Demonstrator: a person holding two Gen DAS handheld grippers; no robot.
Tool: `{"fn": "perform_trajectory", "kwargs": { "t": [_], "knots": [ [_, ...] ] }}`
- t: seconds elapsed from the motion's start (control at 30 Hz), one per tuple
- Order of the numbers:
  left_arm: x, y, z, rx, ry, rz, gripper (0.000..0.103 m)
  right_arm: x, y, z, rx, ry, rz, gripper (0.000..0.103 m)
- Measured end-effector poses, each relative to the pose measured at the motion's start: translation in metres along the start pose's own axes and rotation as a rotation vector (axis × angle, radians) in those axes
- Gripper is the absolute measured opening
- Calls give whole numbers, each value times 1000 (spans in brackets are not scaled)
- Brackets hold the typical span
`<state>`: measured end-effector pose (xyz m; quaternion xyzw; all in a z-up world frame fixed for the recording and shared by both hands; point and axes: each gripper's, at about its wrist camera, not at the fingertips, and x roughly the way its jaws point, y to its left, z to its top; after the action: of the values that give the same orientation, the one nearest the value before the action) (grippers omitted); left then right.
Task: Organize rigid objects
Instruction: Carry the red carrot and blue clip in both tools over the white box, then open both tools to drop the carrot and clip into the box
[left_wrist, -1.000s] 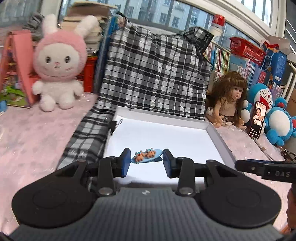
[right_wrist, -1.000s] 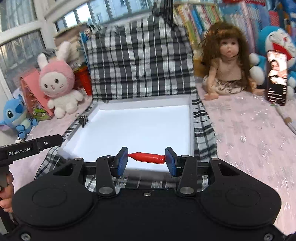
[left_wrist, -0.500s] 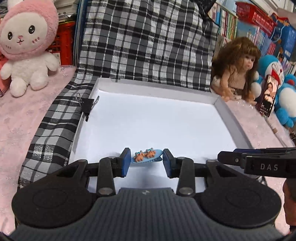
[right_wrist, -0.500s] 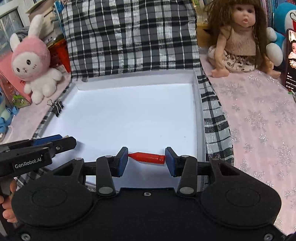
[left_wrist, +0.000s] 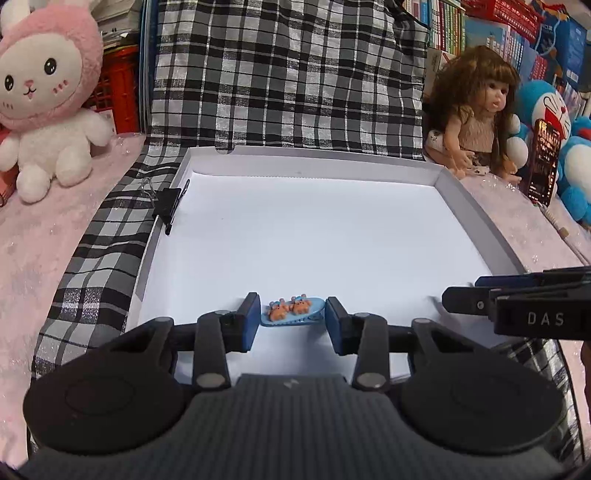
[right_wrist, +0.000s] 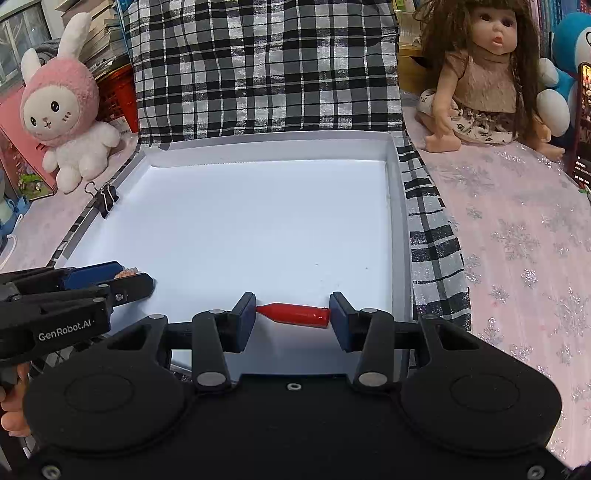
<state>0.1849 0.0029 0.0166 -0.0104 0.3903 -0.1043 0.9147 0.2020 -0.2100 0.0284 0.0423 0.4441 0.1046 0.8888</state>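
A checked cloth (left_wrist: 288, 74) drapes behind the shallow white tray (left_wrist: 476, 214), matte and square. At 6 o'clock over it, the left claw (left_wrist: 291, 317) clamps a flat blue clip (left_wrist: 295, 314) with orange figures; the right claw (right_wrist: 291, 315) clamps a glossy red bottle (right_wrist: 295, 314) lengthwise. Only the right view shows a hand (right_wrist: 13, 410).

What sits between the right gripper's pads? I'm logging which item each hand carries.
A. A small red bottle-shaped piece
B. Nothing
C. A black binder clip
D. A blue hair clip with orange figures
A: in the right wrist view the right gripper is shut on the small red bottle-shaped piece, held crosswise over the white tray.
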Motion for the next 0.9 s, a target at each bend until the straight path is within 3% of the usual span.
{"fn": "perform_trajectory", "kwargs": {
  "t": [0.5, 0.53, 0.67, 0.9],
  "knots": [
    [1, -6, -2, 22, -17, 19, 51, -1, 0, -1, -15, -19, 8, 43],
    [0, -6, -2, 19, -18, 19, 56, -2, -1, -1, -8, -21, 17, 43],
    [-3, -4, -1, 12, -26, 16, 59, -4, -5, -2, 12, -30, 38, 44],
    [-23, 2, -1, -3, -77, 14, 73, -22, -1, -4, -17, -86, 38, 46]
  ]
}}
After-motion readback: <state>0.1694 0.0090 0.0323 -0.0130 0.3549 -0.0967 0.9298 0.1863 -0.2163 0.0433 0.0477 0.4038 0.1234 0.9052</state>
